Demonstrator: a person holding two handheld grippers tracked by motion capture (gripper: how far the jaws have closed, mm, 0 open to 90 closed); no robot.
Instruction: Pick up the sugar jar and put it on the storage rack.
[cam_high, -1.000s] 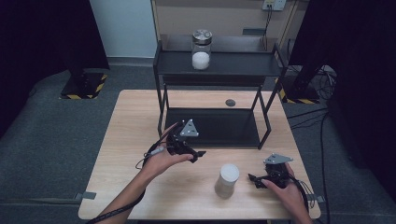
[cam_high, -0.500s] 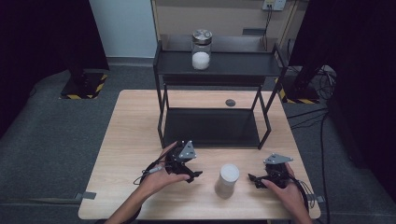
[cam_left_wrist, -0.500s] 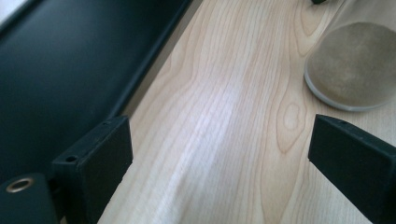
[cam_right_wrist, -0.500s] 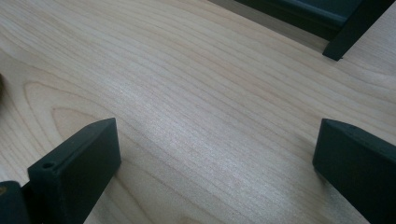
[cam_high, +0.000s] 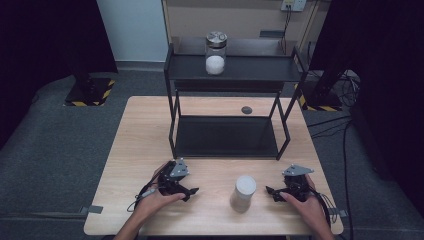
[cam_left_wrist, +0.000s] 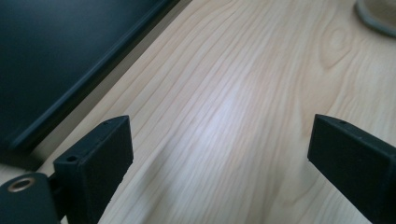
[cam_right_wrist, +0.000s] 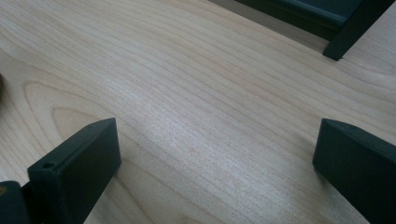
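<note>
High view: I see the white jar (cam_high: 243, 192) upright on the worktop (cam_high: 145, 135), between left gripper (cam_high: 192, 191) and right gripper (cam_high: 270, 190), touching neither.
Left gripper view: fingers (cam_left_wrist: 95, 163) apart, bare wood between.
Right gripper view: fingers (cam_right_wrist: 77, 168) apart, nothing held.

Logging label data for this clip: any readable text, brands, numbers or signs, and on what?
None readable.
Jar on the table: plain white lid and side, no label seen.
Jar on the top shelf: metal lid, no print legible.
Yellow and black hazard stripes on the floor stand: a marking, no words.
Wall socket: too small to read.
</note>
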